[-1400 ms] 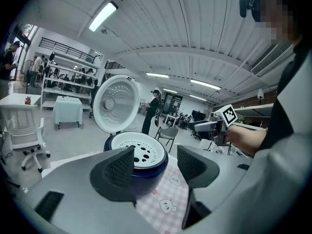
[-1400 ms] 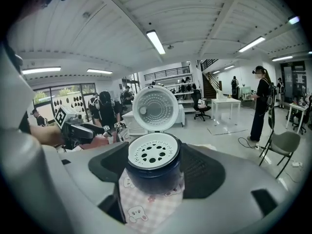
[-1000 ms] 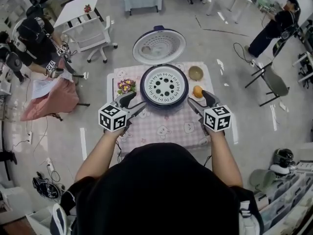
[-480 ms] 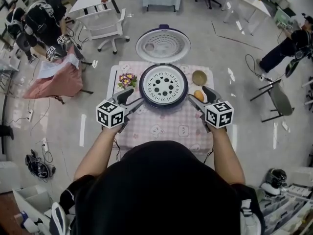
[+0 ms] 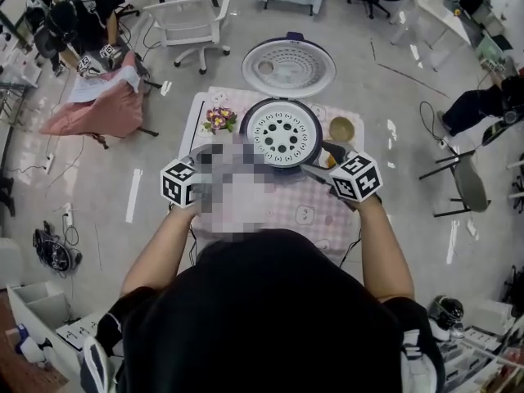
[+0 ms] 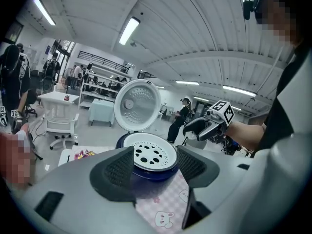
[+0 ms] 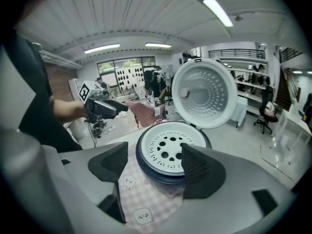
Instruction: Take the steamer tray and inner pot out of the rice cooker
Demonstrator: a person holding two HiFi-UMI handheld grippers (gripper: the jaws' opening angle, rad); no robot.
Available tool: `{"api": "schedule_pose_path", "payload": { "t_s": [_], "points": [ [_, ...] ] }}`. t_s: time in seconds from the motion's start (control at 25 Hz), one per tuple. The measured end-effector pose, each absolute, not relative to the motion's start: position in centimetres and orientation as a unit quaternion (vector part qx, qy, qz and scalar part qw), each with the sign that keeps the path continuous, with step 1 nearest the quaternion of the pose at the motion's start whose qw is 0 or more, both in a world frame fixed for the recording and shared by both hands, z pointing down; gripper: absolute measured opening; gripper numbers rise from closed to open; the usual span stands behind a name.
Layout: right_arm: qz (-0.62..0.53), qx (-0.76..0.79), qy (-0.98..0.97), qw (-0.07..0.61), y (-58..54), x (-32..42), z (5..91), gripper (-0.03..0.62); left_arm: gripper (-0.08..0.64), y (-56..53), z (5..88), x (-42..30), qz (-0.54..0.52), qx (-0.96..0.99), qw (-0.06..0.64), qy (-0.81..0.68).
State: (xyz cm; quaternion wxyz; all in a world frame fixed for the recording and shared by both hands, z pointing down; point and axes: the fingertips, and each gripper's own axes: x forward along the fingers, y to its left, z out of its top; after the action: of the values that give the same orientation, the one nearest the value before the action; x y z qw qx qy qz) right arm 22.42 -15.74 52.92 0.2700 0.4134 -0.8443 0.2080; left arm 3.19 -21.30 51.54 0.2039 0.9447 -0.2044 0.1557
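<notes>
I'm on step 1, the approach. My left gripper (image 6: 153,165) is spread wide and empty, short of the rice cooker (image 5: 245,129). Its lid (image 5: 288,68) stands open. The perforated steamer tray (image 5: 282,132) sits in its mouth, hiding the inner pot. My right gripper (image 7: 155,165) gapes empty near the rim. Next, I judge, both claws must catch the tray's edge.
</notes>
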Motion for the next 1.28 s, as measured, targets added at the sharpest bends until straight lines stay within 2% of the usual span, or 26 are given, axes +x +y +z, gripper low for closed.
{"api": "schedule_pose_path", "payload": {
  "t_s": [0.2,0.44,0.84,1.04,1.28],
  "points": [
    [0.179,0.316,-0.856,0.368,-15.1,18.1,54.9,0.359,0.284,-20.7,51.8,1.9,0.147,0.941,0.217,-0.216],
    [0.143,0.255,-0.832,0.472,-15.0,16.2,59.4,0.359,0.284,-20.2,53.3,0.0,0.151,0.932,0.236,-0.229],
    [0.082,0.157,-0.803,0.570,-15.0,14.4,64.5,0.332,0.284,-20.1,54.7,-2.0,0.148,0.924,0.254,-0.245],
    [0.072,0.126,-0.794,0.590,-15.2,13.7,65.8,0.295,0.284,-20.2,55.2,-2.3,0.147,0.922,0.261,-0.247],
    [0.062,0.106,-0.785,0.607,-14.7,13.6,67.0,0.279,0.284,-20.0,55.4,-2.5,0.143,0.920,0.265,-0.251]
  ]
}}
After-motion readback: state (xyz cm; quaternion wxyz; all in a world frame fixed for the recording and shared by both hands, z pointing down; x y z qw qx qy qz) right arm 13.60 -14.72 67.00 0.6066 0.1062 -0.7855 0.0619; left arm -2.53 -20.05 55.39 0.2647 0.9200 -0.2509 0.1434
